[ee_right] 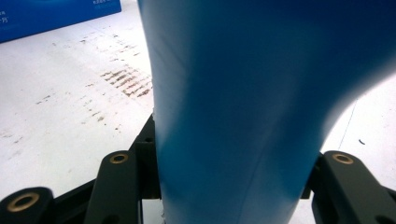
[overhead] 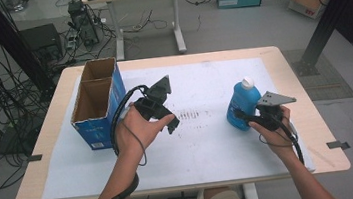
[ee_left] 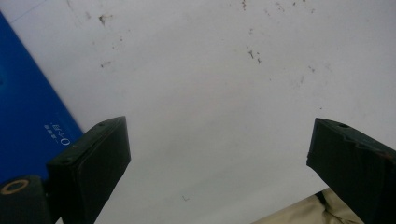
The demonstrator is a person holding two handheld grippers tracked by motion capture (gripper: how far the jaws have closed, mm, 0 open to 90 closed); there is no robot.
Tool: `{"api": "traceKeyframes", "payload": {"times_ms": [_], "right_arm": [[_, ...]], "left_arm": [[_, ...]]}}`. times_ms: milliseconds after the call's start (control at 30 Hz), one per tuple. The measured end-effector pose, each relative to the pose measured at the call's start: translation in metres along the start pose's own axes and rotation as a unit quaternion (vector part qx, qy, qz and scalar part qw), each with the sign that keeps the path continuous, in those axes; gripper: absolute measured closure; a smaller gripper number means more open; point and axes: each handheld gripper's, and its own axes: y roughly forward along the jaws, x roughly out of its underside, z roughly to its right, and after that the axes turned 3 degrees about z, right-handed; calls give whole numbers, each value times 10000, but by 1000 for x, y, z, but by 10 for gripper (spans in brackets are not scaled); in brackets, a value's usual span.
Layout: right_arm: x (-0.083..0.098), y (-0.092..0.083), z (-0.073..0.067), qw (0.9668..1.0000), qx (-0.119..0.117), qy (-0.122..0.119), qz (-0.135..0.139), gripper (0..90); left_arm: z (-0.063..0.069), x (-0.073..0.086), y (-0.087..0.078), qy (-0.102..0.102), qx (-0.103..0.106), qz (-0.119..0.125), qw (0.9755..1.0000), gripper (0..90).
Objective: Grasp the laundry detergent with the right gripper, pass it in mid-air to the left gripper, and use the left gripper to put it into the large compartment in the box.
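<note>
The left gripper [overhead: 165, 112] hangs just above the table at centre left, held in the left hand [overhead: 135, 132], jaws spread wide with nothing between them. The right gripper [overhead: 247, 116] sits at the right, jaws clamped on the blue bottle [overhead: 242, 104], right hand [overhead: 273, 129] behind it.

Between my two grippers the white sheet [overhead: 204, 141] lies bare, so either could pass across the middle. The box [overhead: 97, 106] stands just left of my left gripper [overhead: 163, 112] and blocks that side. The bottle [overhead: 242, 104] fills my right gripper [overhead: 247, 117].
</note>
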Motion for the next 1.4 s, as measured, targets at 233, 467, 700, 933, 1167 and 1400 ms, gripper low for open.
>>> {"api": "traceKeyframes", "payload": {"times_ms": [233,467,700,933,1167,1400], "right_arm": [[0,0,0,10000,0,-5,5,464],[1,0,0,10000,8,2,25,464],[0,0,0,10000,-2,-7,26,464],[0,0,0,10000,3,-8,16,464],[0,0,-1,10000,17,-4,11,464],[0,0,-2,10000,33,-27,1,464]], "left_arm": [[-1,0,-2,5,-10,-1,10000,63],[0,0,-3,20,-19,11,10000,63],[0,-1,-4,34,-32,12,10000,63],[0,0,-6,41,-29,29,10000,63],[-3,3,-9,33,-6,48,10000,63],[-8,8,-16,23,43,126,9999,63]]}}
